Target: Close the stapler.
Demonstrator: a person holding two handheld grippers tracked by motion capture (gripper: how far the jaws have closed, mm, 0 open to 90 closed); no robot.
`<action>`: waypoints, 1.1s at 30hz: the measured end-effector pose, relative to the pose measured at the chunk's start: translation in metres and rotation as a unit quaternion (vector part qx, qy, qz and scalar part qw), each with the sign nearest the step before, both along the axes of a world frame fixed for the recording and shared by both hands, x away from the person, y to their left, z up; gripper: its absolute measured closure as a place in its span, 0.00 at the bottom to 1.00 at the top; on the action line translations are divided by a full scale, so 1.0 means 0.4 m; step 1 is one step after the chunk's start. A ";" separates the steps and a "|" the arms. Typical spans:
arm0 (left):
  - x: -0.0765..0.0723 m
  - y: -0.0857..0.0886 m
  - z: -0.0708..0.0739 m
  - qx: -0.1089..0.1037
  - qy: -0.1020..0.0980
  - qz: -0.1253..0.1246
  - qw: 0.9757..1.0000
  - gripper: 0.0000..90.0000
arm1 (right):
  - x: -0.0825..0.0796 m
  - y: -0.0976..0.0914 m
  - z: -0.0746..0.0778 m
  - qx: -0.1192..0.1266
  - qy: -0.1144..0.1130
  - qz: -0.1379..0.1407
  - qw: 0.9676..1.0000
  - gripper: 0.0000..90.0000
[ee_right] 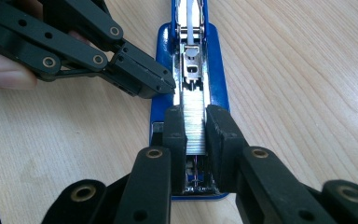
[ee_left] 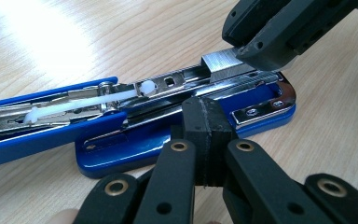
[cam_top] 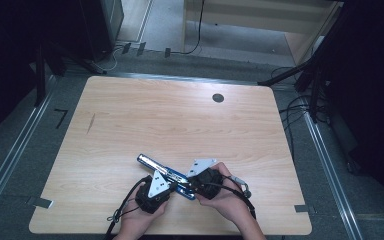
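Loading staples is the step in hand: a blue stapler (cam_top: 166, 176) lies swung open near the front edge of the wooden bench (cam_top: 130, 115), its lid folded out flat and its metal magazine channel (ee_left: 177, 84) bare to the top. The right tongs (ee_right: 195, 128) are clenched on a strip of staples (ee_right: 193, 123), holding it over the front end of the channel, seemingly part-seated in it. The left tongs (ee_left: 208, 135) are clenched with nothing between the pads, their tip pressing on the blue base (ee_left: 121, 156) beside the channel, which looks like steadying the stapler against sliding. By my reading the next move calls for lowering the strip squarely so both legs straddle the rail, then easing the grip without tilting it. The white pusher (ee_left: 86, 102) sits back along the lid, so it should not block the strip. After that the lid needs folding shut.
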State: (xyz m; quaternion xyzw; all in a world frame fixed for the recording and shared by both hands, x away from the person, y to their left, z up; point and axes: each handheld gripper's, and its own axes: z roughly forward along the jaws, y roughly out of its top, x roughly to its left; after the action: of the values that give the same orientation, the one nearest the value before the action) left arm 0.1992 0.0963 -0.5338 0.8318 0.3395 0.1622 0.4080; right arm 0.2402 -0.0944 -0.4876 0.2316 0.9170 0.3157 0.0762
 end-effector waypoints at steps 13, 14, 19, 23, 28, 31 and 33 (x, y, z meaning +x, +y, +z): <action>0.000 0.000 0.000 0.000 0.000 0.000 1.000 1.00 | 0.002 -0.001 -0.001 0.000 0.002 -0.001 1.000 0.88; 0.000 0.000 0.000 0.000 0.000 0.000 1.000 1.00 | 0.001 -0.001 -0.001 0.000 0.002 -0.002 1.000 0.88; 0.000 0.000 0.000 0.000 0.000 0.000 1.000 1.00 | 0.002 -0.002 -0.001 0.000 0.002 -0.001 1.000 0.88; 0.000 0.000 0.000 0.000 0.000 0.000 1.000 1.00 | 0.003 -0.003 -0.002 0.001 0.004 0.000 1.000 0.88; 0.000 0.000 0.000 0.000 0.000 0.000 1.000 1.00 | 0.004 -0.003 -0.002 0.000 0.002 -0.003 1.000 0.85; 0.000 0.000 0.000 0.000 0.000 0.000 1.000 1.00 | 0.004 -0.004 -0.002 0.000 0.006 -0.007 1.000 0.83; 0.000 0.000 0.000 0.000 0.000 0.000 1.000 1.00 | 0.004 -0.006 -0.002 0.004 0.007 -0.005 1.000 0.83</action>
State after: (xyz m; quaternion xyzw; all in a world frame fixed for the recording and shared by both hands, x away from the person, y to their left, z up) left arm 0.1992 0.0963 -0.5338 0.8316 0.3399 0.1623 0.4080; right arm 0.2419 -0.0969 -0.4882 0.2387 0.9150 0.3176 0.0706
